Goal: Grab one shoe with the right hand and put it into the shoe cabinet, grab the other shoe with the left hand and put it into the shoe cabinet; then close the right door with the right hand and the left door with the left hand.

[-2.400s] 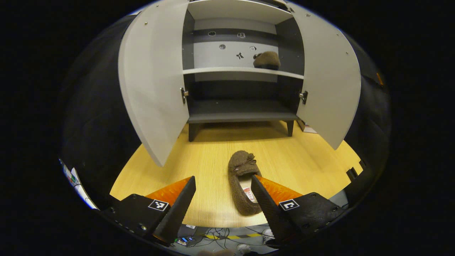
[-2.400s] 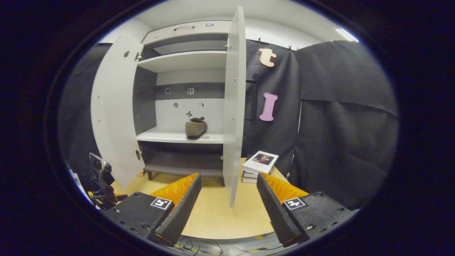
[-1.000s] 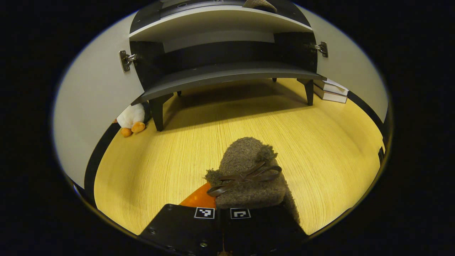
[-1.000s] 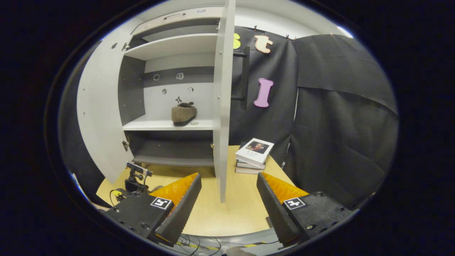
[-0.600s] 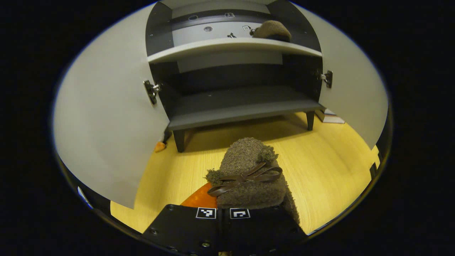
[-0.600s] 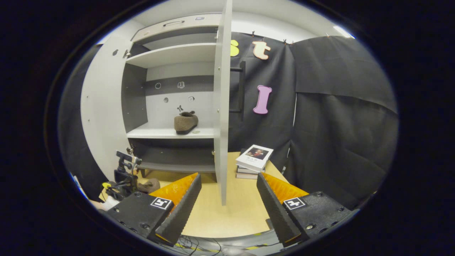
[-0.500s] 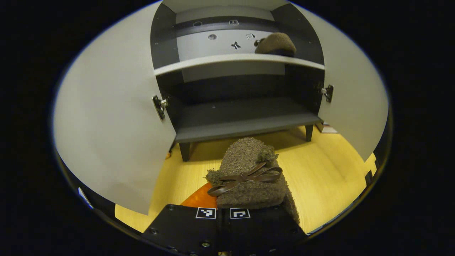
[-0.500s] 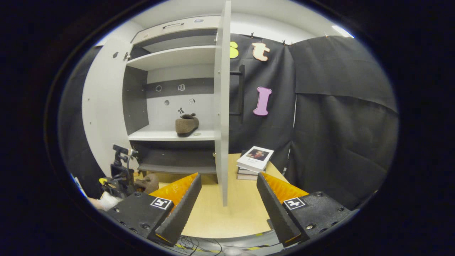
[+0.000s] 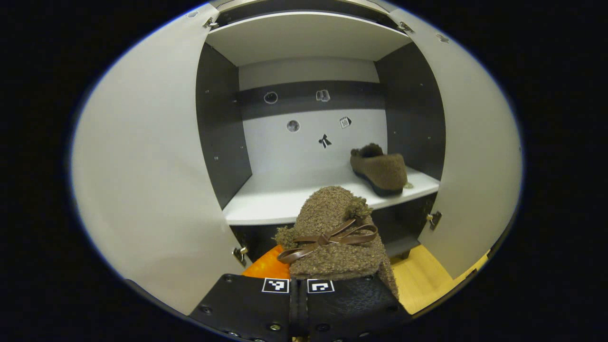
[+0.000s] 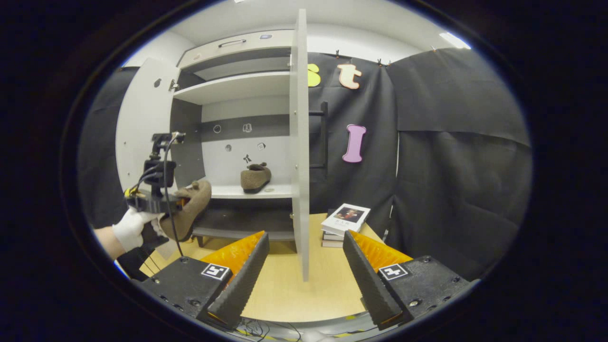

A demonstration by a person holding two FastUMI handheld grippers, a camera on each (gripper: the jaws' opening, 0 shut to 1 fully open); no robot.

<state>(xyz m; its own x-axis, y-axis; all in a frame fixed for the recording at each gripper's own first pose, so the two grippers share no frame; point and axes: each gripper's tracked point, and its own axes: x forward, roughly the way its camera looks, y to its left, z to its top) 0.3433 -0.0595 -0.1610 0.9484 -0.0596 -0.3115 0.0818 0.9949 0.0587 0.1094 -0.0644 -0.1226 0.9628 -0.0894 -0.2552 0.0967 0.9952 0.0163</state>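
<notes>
At the cabinet mouth, the left gripper (image 9: 298, 304) is holding a fuzzy brown shoe (image 9: 335, 235), jaws clenched on its heel end, toe pointing at the white middle shelf (image 9: 285, 199). Shoe is hanging in the air in front of the shelf edge, not touching it, brown bow facing up. Other shoe (image 9: 379, 169) is sitting on that shelf at the right side, close to the dark right wall, toe pointing outward.

Both doors are standing open: left door (image 9: 142, 180) and right door (image 9: 475, 156) are flanking the opening. Dark lower shelf (image 9: 403, 244) is showing just under the white one, yellow wooden floor (image 9: 427, 285) beyond.

From the right gripper view, the right gripper (image 10: 304, 266) is hanging released, jaws wide apart, nothing between them, sitting back from the cabinet (image 10: 237, 99) above the floor, in line with the right door's edge (image 10: 299, 142). A gloved hand (image 10: 130, 228) is holding the left gripper with the shoe (image 10: 190, 209) level with the middle shelf, left of the shelved shoe (image 10: 255, 176). Stack of books (image 10: 344, 221) is lying on the floor right of the door.
</notes>
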